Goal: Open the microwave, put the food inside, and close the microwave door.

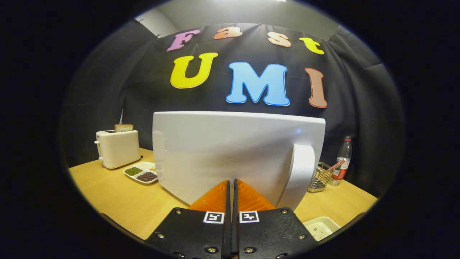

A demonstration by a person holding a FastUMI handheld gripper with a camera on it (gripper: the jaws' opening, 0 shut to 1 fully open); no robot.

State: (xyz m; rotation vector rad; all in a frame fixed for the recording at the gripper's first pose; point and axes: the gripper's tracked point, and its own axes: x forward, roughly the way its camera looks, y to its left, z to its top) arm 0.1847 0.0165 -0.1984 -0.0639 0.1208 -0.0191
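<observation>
- Two fingers of the gripper [231, 181] are pressing together with nothing between them, their tips pointing at the white door of the microwave [230, 151] and sitting just in front of its lower face.
- Standing on the wooden table [107, 194], the microwave is facing us squarely; whether its door is fully shut I cannot tell.
- Looking at the door, I am judging it a stiff, smooth panel that will be swinging on a hinge, slippery to push flat but light to pull.
- Sticking out on the microwave's right side, the curved handle [300, 172] is offering the sensible grip: fingers spread, then closing around it.
- Left of the microwave, a toaster [118, 148] holding bread and a divided dish [141, 172] are sitting.
- Right of the microwave, a wire basket [319, 178] and bottle [342, 160] are waiting, and a white tray [321, 227] lies nearer.
</observation>
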